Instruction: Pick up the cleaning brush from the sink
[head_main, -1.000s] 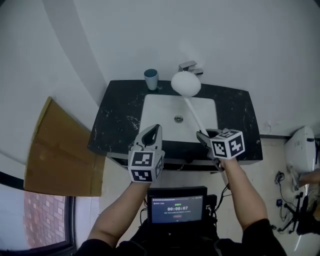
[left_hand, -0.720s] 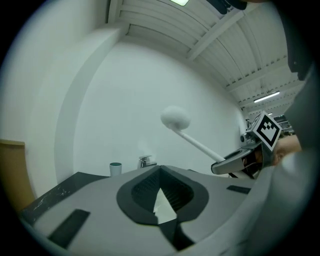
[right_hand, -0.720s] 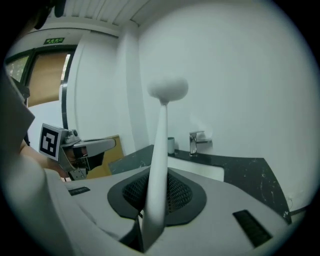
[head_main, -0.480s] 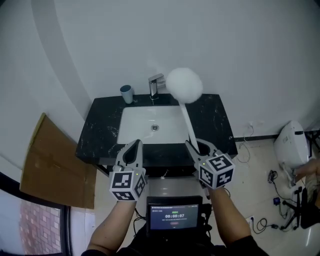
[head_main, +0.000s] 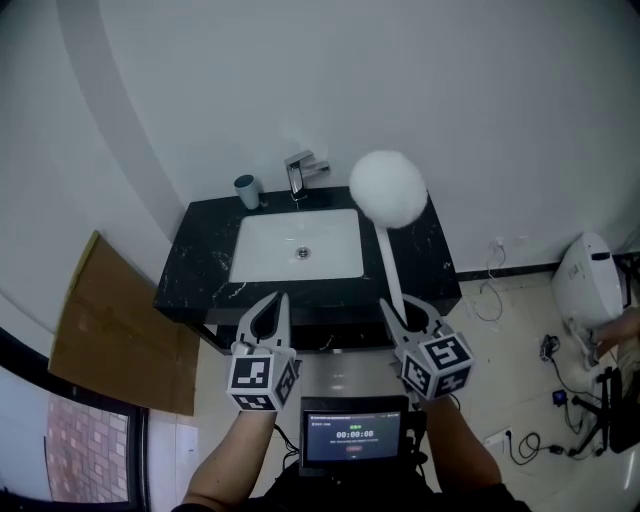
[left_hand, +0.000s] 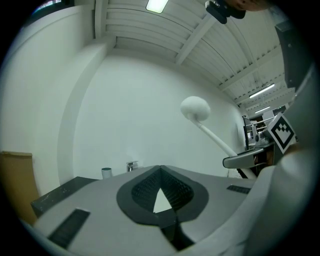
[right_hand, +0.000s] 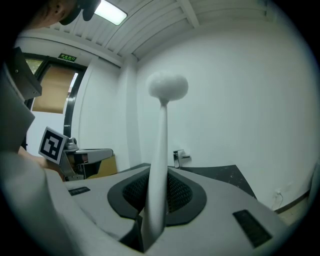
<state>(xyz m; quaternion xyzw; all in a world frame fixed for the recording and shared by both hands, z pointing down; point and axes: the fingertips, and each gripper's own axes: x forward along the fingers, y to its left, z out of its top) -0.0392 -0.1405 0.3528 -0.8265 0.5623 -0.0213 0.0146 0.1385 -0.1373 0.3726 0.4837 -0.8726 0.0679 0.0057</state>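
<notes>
The cleaning brush (head_main: 389, 188) was up out of the sink (head_main: 250, 262), in the air by the right end of the black counter (head_main: 195, 262). Its white handle was clamped low down between the fingers of the right gripper (head_main: 405, 310) and rose from them to the round fluffy head. The left gripper (head_main: 272, 302) hung alongside, fingers closed tip to tip on nothing. A tap (head_main: 297, 172) and a cup (head_main: 246, 190) stood behind the sink
</notes>
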